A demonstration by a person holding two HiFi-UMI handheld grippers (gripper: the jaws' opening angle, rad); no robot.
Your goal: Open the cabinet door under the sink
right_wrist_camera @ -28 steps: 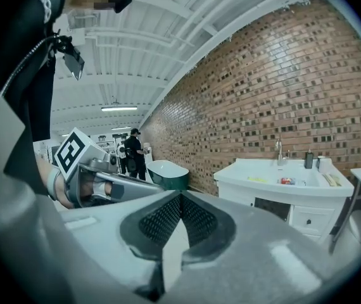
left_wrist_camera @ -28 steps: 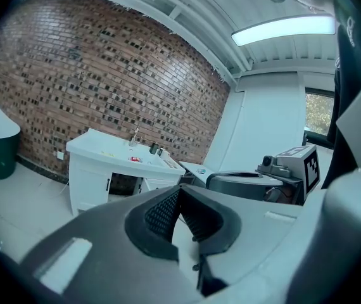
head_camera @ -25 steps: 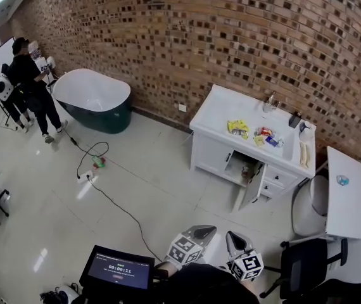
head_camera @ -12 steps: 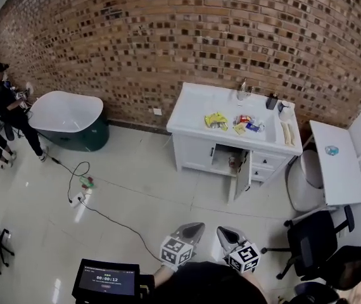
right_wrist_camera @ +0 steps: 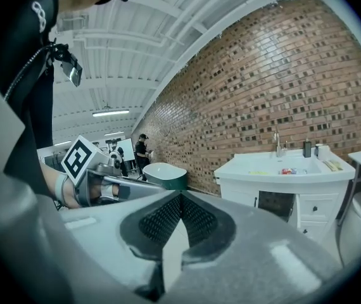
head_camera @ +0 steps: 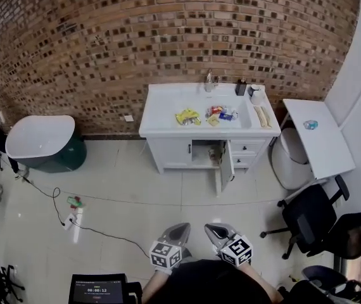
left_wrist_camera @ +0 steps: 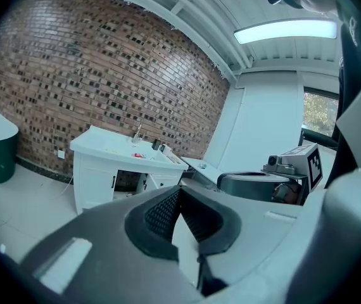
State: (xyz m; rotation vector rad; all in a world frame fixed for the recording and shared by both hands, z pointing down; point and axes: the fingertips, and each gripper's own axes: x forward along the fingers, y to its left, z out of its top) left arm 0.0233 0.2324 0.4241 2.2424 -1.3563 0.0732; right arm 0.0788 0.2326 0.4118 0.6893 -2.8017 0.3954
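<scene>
The white sink cabinet [head_camera: 168,128] stands against the brick wall, far across the floor from me. Its left door [head_camera: 174,152] is closed. The door [head_camera: 223,168] under the basin hangs swung outward, showing a dark compartment. Small colourful items lie on the countertop. My left gripper [head_camera: 179,232] and right gripper [head_camera: 213,232] are side by side low in the head view, both shut and empty. In the left gripper view the cabinet [left_wrist_camera: 98,179] shows beyond the closed left gripper [left_wrist_camera: 179,190]. In the right gripper view the cabinet [right_wrist_camera: 275,192] stands at the right, beyond the shut right gripper [right_wrist_camera: 181,195].
A white and green bathtub [head_camera: 41,143] stands at the left by the wall. A cable and power strip [head_camera: 73,215] lie on the tiled floor. At the right are a white table [head_camera: 320,141], a round white bin [head_camera: 285,160] and black office chairs [head_camera: 307,217]. A tablet [head_camera: 98,290] sits at the bottom left.
The head view has swung right, so the sink cabinet has shifted from the right side to the centre. Both grippers stay shut, low in front of me.
</scene>
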